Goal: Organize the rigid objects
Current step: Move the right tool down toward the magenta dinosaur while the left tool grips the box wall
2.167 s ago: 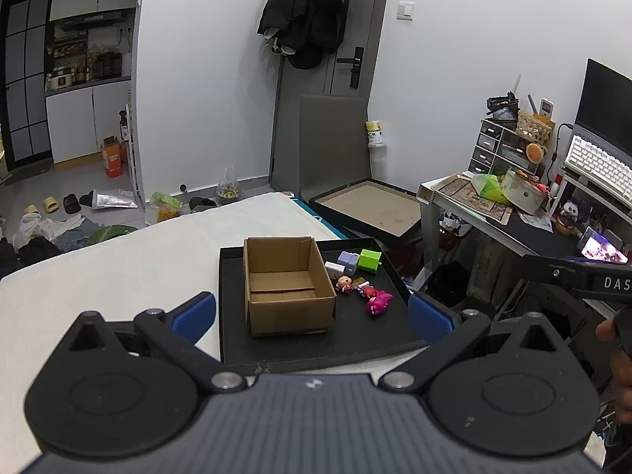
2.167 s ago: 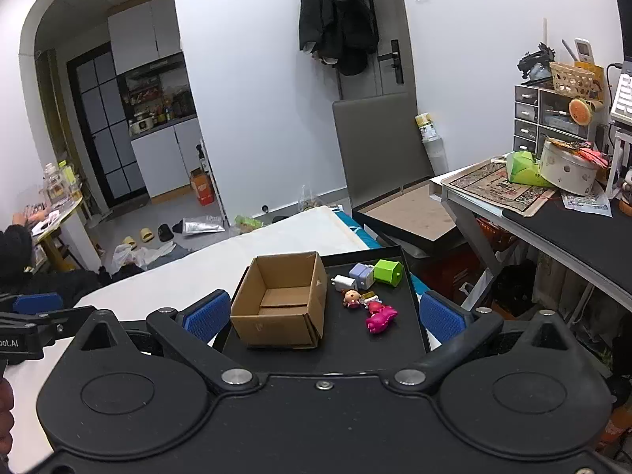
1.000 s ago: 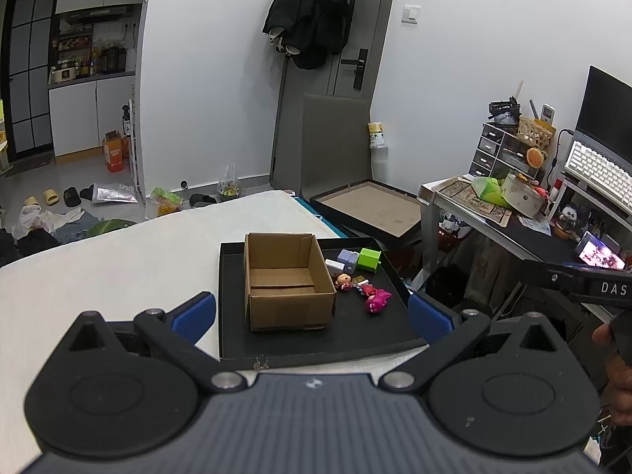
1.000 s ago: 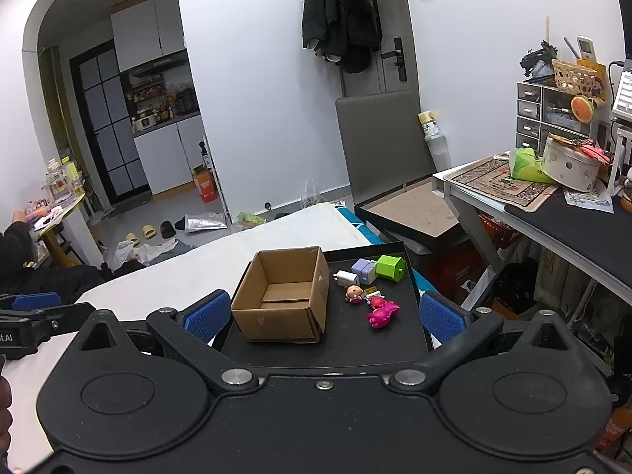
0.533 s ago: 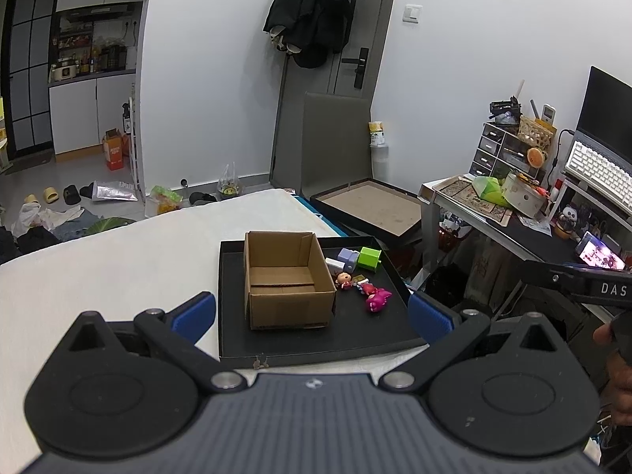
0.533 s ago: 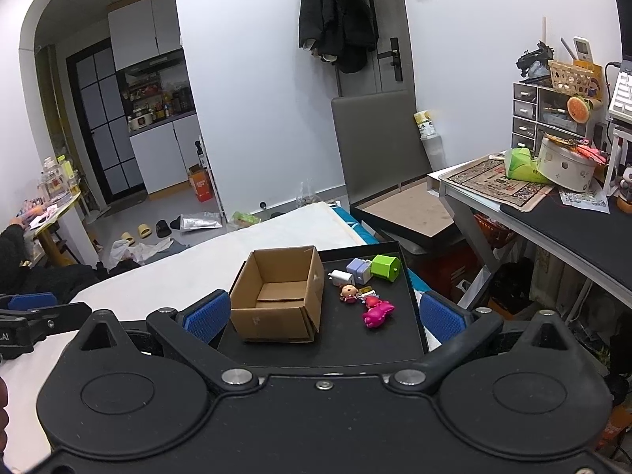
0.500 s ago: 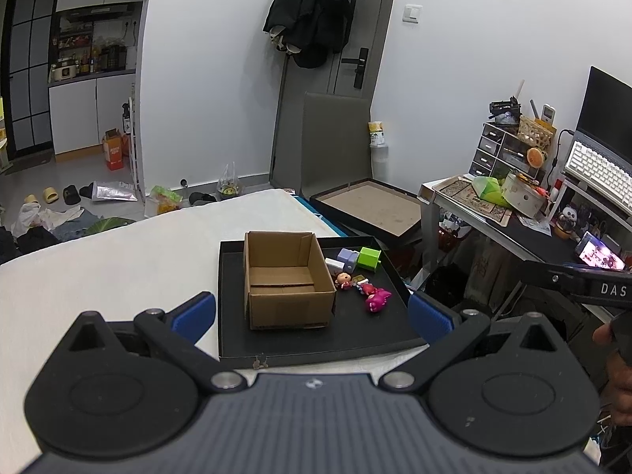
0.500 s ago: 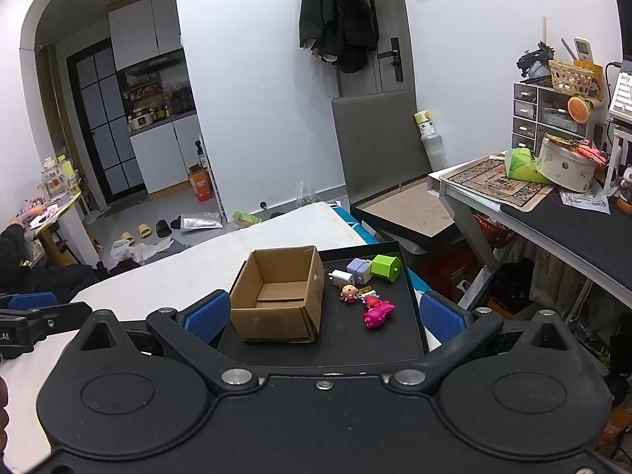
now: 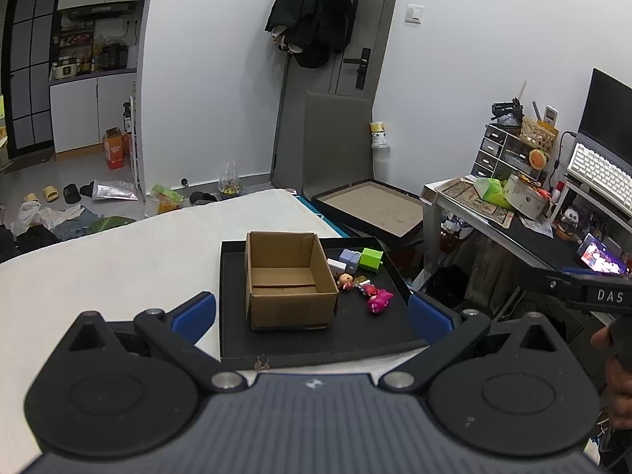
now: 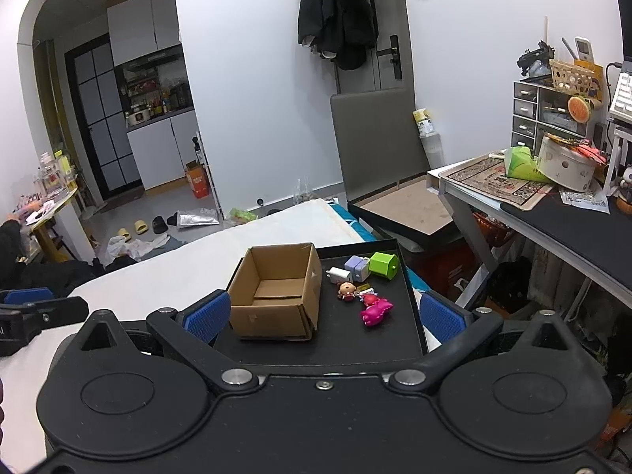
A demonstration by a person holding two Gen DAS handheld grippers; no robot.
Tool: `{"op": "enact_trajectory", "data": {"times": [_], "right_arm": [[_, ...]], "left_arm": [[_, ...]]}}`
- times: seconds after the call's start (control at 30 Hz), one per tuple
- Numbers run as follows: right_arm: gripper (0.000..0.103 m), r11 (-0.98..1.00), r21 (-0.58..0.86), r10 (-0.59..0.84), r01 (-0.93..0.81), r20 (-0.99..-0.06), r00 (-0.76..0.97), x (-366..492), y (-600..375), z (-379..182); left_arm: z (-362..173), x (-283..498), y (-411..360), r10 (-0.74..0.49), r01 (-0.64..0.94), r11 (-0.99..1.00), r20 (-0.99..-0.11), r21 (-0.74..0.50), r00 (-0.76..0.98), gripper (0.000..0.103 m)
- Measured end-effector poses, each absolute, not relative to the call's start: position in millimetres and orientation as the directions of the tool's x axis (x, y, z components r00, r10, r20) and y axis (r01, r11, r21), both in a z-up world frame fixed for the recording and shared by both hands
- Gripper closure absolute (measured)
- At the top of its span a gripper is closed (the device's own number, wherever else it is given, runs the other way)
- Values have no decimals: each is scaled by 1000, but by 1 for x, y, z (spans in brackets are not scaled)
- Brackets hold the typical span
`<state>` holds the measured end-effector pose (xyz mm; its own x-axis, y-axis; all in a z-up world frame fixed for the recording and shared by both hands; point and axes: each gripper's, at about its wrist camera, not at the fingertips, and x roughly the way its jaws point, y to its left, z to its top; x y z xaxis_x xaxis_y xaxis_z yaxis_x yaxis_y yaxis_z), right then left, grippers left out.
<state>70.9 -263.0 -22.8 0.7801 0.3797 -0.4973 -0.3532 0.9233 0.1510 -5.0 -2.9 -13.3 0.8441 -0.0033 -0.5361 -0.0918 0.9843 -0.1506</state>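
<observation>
An open cardboard box [image 9: 290, 280] of plain brown card, rectangular and empty, is seen standing on the left part of a shallow black tray [image 9: 276, 343]. To the right of the box, on the tray's smooth dark floor, a cluster of small hard toys is laid out: a green block [image 9: 371, 259] with a blunt peg on one side, a pale lilac cube [image 9: 349, 259] just beside it, and a small white plug-shaped piece [image 9: 337, 265] touching the cube. Nearer the camera a little round-headed doll [image 9: 346, 279] is found, then a glossy pink figure [image 9: 378, 299] of lumpy outline; between them some smaller bits are too small to be told.

The tray is set on a white surface [image 9: 118, 260] of soft matt look, near its right edge.

Both claws are held back from the tray, well apart from the toys. The left claw [image 9: 312, 312] is spread wide, its blue ribbed pads [image 9: 193, 313] parted and nothing between them. The right claw [image 10: 322, 314] is likewise released, its blue textured pads [image 10: 438, 316] wide apart and empty.

A cluttered desk [image 10: 572, 217] with a round white tin [image 10: 565, 168] and small drawers [image 10: 549, 114] is seen to the right.
</observation>
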Motion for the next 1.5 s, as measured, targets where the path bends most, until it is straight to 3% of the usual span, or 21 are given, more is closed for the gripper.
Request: {"op": "enact_trajectory", "data": {"times": [0.77, 1.5], "right_arm": [[0, 920, 209, 390, -331, -575, 719, 131, -251, -49], [0, 934, 149, 332, -325, -699, 634, 214, -228, -74]], "left_arm": [[-52, 71, 27, -60, -99, 972, -636, -212, 769, 0], [-76, 163, 58, -84, -157, 951, -712, -266, 697, 1]]}}
